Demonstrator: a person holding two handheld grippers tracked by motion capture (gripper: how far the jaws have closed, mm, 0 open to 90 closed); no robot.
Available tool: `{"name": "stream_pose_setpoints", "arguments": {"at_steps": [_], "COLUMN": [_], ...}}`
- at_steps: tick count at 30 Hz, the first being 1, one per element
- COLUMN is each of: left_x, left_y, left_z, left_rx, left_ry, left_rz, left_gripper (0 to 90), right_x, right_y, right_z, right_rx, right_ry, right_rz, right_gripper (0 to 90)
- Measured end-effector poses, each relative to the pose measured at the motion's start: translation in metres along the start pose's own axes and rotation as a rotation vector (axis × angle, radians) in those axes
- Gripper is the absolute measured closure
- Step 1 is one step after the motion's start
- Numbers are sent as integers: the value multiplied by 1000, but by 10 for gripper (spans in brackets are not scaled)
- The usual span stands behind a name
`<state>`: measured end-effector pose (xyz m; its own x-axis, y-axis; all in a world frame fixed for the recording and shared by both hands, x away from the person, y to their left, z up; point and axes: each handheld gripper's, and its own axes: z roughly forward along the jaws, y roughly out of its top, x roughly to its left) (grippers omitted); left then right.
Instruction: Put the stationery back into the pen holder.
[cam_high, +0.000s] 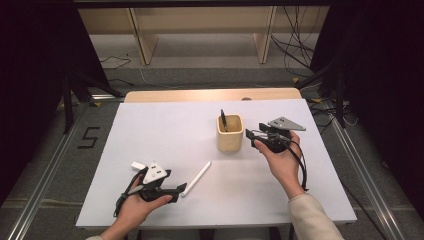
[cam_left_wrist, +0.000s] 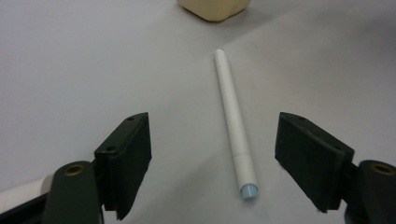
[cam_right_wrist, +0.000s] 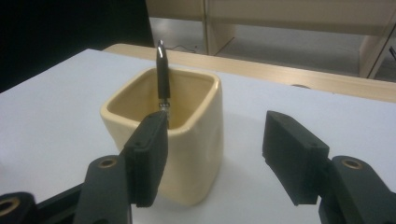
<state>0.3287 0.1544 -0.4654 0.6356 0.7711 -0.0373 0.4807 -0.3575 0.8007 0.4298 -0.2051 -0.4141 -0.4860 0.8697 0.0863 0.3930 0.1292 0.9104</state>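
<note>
On the table (cam_high: 150, 130): a white sheet covers the top, a wooden edge showing at the far side
White pen (cam_left_wrist: 233, 123): slim, plain white barrel with a pale blue tip at the near end; lies flat on the sheet, between the cup and the left gripper
Cup (cam_right_wrist: 187, 140): cream, square with rounded corners, upright; a black pen (cam_right_wrist: 162, 74) stands in it, leaning on the rim
Left gripper (cam_left_wrist: 215, 158): held low and level in the left hand, jaws spread wide either side of the white pen's near end, pads clear of it
Right gripper (cam_right_wrist: 215, 154): just beside the cup, jaws apart, nothing between them; right hand raised above the sheet, wrist bent towards the cup
</note>
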Motion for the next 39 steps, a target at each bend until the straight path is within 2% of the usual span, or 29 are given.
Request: {"name": "stream_pose_setpoints", "arguments": {"at_steps": [6,16,18,22,27,39], "left_x": [-14,-21,-22,-23,-21,-23], "left_y": [15,31,33,37,39,40], "left_z": [24,58,63,67,69,72], "left_rx": [91,210,235,266,286,337], "left_ry": [27,25,22,30,25,9], "left_rz": [60,83,75,83,71,67], "left_gripper": [364,485,508,561,613,658], "right_x": [-2,0,0,2,3,2], "right_y": [-12,-30,-32,-37,-43,-44], "right_z": [-6,-9,-9,-12,-12,-13], "right_rx": [20,47,50,54,70,73], "right_ry": [-14,-4,-2,5,10,18], "right_rz": [-2,-7,-3,-6,-1,3], "right_gripper": [414,417,417,417,415,415]}}
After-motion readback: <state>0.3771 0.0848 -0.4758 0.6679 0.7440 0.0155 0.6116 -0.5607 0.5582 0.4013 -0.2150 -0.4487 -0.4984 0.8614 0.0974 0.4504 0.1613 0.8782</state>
